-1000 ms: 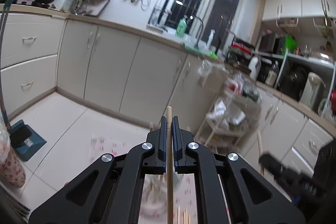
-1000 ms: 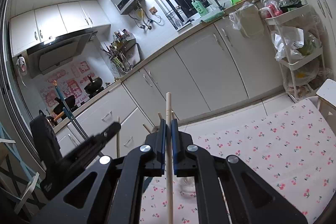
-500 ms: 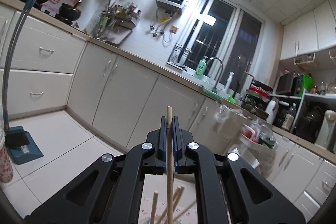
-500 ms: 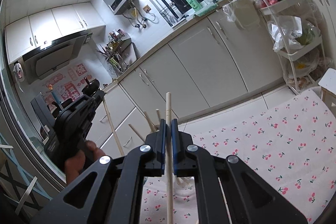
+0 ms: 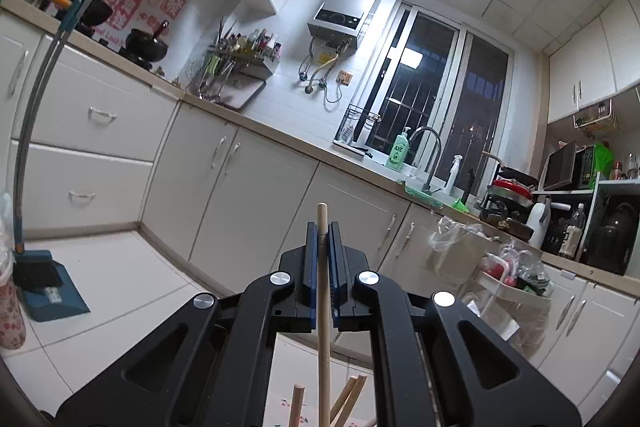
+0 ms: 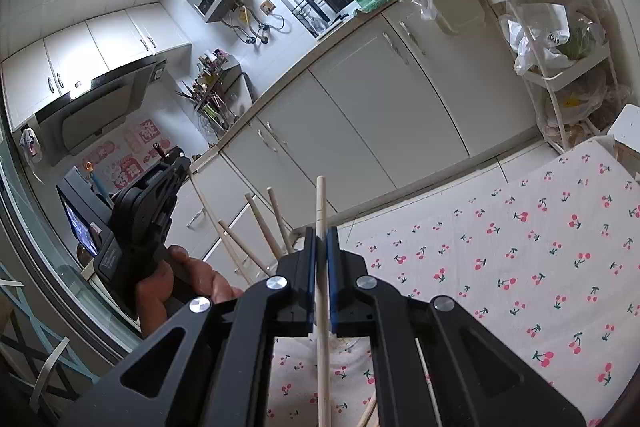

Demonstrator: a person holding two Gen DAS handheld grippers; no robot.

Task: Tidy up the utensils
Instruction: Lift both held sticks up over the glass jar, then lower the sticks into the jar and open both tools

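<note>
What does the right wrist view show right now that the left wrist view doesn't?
Only the right wrist view shows the left gripper in the person's hand and the broad cherry-print tablecloth. Only the left wrist view shows the broom and dustpan on the floor. Both show their own gripper shut on a wooden chopstick, right gripper, left chopstick, right chopstick, with loose chopsticks nearby.

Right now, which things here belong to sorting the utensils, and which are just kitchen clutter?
Part of the job:
left gripper, shut on a chopstick
right gripper, shut on another chopstick
loose chopsticks standing beside it
cherry tablecloth

Lying about:
soap bottle
dustpan
storage cart
water heater
</note>
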